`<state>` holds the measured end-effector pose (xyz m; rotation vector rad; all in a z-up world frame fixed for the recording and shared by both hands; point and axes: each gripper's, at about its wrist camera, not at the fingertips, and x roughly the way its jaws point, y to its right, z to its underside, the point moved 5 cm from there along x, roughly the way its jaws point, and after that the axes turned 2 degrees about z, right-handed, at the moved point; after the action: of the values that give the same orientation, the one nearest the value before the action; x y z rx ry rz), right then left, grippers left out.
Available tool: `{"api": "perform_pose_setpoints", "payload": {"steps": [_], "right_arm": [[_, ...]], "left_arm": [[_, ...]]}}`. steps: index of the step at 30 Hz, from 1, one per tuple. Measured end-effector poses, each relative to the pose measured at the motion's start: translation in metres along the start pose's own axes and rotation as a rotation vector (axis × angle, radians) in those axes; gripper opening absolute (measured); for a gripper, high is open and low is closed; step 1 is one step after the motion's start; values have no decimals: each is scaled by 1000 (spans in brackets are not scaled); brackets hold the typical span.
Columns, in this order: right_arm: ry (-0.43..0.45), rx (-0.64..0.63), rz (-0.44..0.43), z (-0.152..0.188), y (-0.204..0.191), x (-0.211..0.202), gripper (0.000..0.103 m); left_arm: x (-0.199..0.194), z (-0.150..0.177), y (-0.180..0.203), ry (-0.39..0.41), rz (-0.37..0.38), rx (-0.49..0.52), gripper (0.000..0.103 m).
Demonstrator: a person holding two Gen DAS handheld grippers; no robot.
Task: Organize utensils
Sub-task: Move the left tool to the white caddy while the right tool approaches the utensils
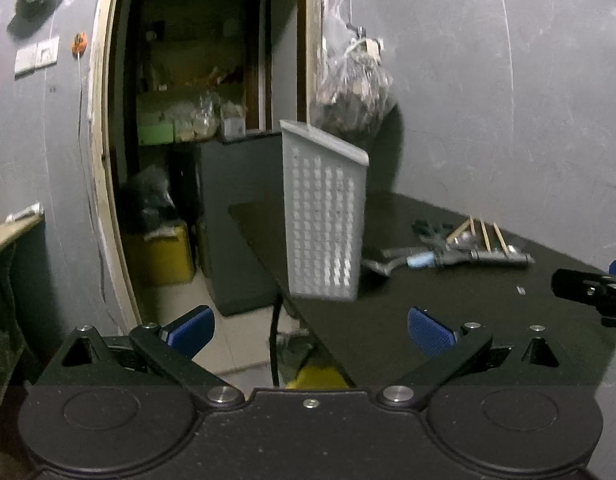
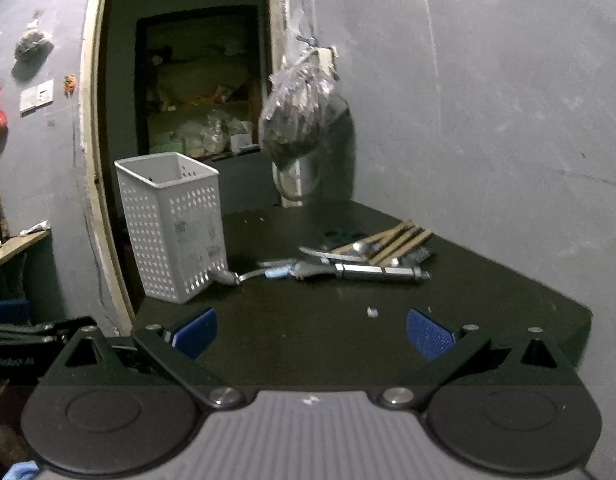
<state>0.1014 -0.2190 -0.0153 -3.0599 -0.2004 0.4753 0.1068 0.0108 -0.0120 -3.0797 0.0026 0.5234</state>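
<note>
Utensils (image 2: pixel 360 260) lie heaped on the dark table (image 2: pixel 508 300) beside the white perforated holder (image 2: pixel 173 224) (seemingly their destination); left gripper (image 1: pixel 311 330) and right gripper (image 2: pixel 311 330) hover spread wide, empty, presumably ready to pick.

Both wrist views face the basket (image 1: pixel 326 216) from table edge.

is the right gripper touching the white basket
Apart. The right wrist view shows bare table between the open right gripper and the white basket.
</note>
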Motion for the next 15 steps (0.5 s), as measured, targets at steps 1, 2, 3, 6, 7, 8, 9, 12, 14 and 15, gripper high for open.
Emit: {"api": "perform_pose_setpoints", "payload": {"steps": [1,2,3,6,7,8,9,12,14,15], "right_arm": [[6,-6,-8,-5,0,1,103],[13,-13,-18,-12,1,2,103],[17,-18,-24,-18,1,4,103],[38,-25,-48,-41,6,9,103],[47,-30,-52,-49,7,11,103],[56,-37,-49,-57,9,14,103],[63,-45,-42,-63,10,17,103],[72,-89,-17,-78,11,33,103],[64,-117,-13,-81,11,46,103],[58,-133,-12,-82,9,53,103]], "left_arm": [[2,-6,-2,9,2,4,102],[5,-12,-4,19,4,6,102],[8,-17,-6,29,7,9,102],[21,-32,-8,50,-4,32,102],[27,-36,-8,52,-17,42,102],[33,-39,-7,52,-27,51,102],[38,-41,-6,52,-31,60,102],[58,-43,-2,45,-43,81,102],[72,-46,0,41,-43,79,102],[77,-46,1,41,-37,75,102]]}}
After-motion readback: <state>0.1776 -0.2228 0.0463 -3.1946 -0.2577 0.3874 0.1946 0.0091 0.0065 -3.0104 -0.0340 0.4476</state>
